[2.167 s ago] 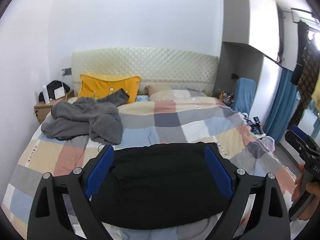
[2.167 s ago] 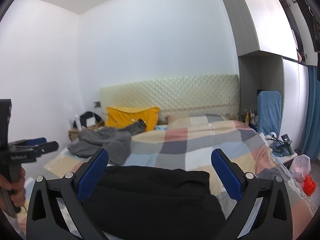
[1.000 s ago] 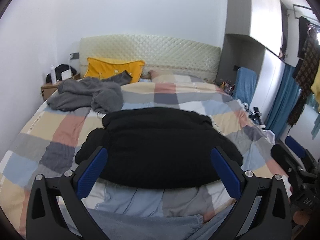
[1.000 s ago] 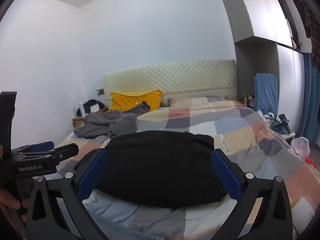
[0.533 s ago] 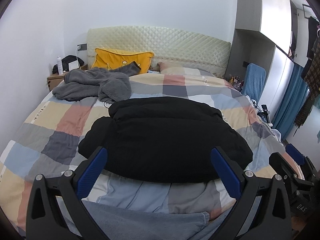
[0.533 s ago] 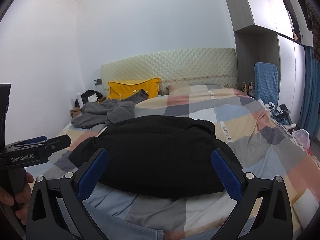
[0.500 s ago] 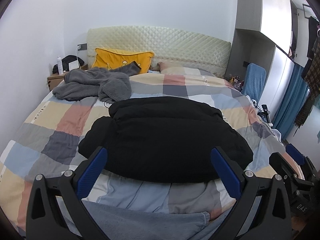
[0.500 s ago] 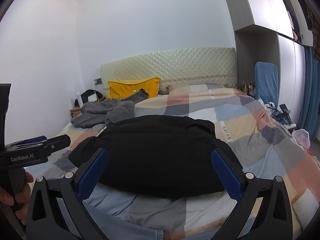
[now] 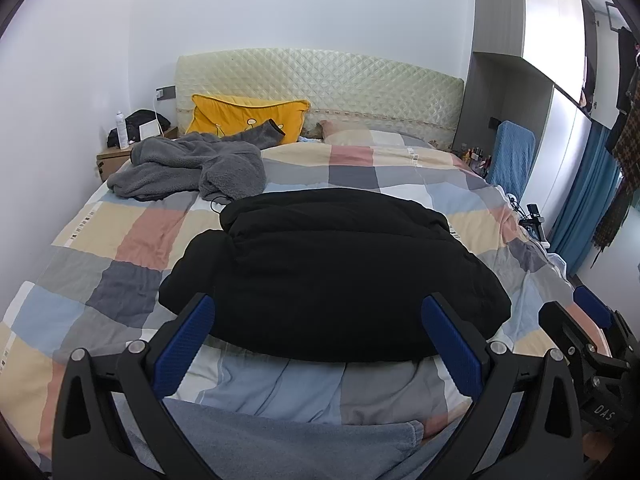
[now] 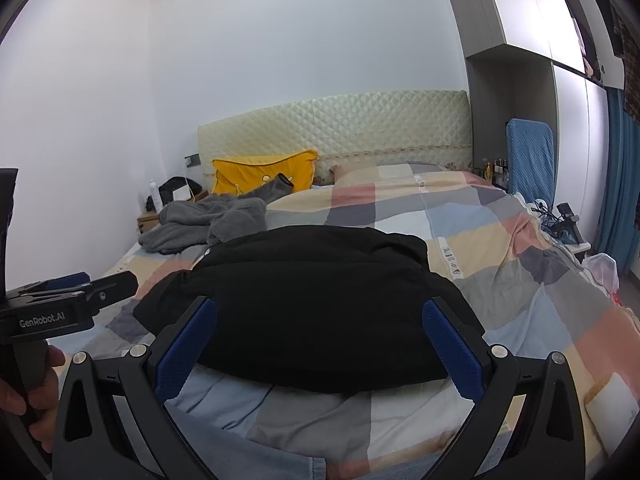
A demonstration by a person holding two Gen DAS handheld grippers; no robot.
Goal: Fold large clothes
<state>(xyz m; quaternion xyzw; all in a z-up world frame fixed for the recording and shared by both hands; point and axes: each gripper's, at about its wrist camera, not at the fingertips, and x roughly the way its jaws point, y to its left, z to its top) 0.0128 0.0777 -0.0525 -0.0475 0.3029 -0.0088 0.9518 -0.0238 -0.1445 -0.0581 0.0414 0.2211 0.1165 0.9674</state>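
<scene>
Hovering over the near edge of the bed, the left gripper (image 9: 318, 344) has its jaws spread wide and grips nothing; the right gripper (image 10: 320, 346) is the same, wide and empty, held just to its right. Both sit clear of the cloth, not touching.

The black coat (image 9: 332, 276) lies in the middle of the bed (image 9: 120, 240) as a bulky, roughly folded bundle, its near hem just beyond the blue pads. A lump, probably a sleeve, sticks out at its left side. Judgement: the fold looks largely done, so the step in hand is either tidying that left lump or going for the next garment.

To do it well: bring one gripper low to the left lump, pinch only the top layer at its edge, tuck it over the bundle and press flat; puffy fabric may spring back, so hold a moment before letting go.

Grey fleece (image 9: 188, 168) lies crumpled at the far left, near the yellow pillow (image 9: 248, 116), well apart from the coat, still unfolded.

Containers: none seen on the bed. A plastic bag (image 10: 604, 270) sits on the floor at the right; contents not readable.
</scene>
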